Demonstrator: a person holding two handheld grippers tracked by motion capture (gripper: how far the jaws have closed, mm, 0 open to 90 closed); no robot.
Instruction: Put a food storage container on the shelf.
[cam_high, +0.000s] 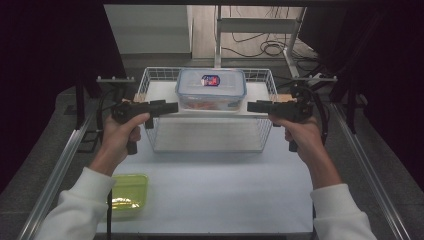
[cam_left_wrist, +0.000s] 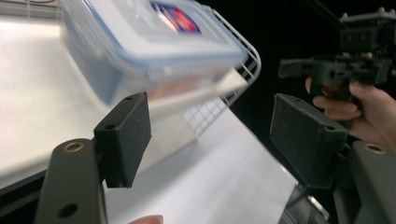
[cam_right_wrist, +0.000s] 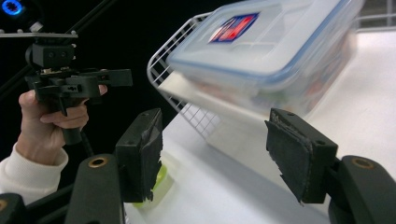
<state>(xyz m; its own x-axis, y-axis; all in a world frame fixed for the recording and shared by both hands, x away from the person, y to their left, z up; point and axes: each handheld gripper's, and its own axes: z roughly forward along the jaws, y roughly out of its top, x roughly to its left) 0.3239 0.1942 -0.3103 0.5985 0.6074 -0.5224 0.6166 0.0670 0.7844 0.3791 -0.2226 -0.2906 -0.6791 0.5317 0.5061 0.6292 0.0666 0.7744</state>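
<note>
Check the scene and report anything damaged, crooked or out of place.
The foam pads on the right gripper are frayed and torn at the edges. The clear lidded box sits level on the shelf over the wire basket. The green container lies apart, near the table's front.

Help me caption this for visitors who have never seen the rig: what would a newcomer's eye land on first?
First, the clear lidded container with a red and blue label, sitting on a white shelf across the top of a wire basket at the table's far middle. Next, the left gripper and right gripper, both with jaws open, flanking the container without touching it. Last, the small yellow-green box near the left sleeve.
</note>
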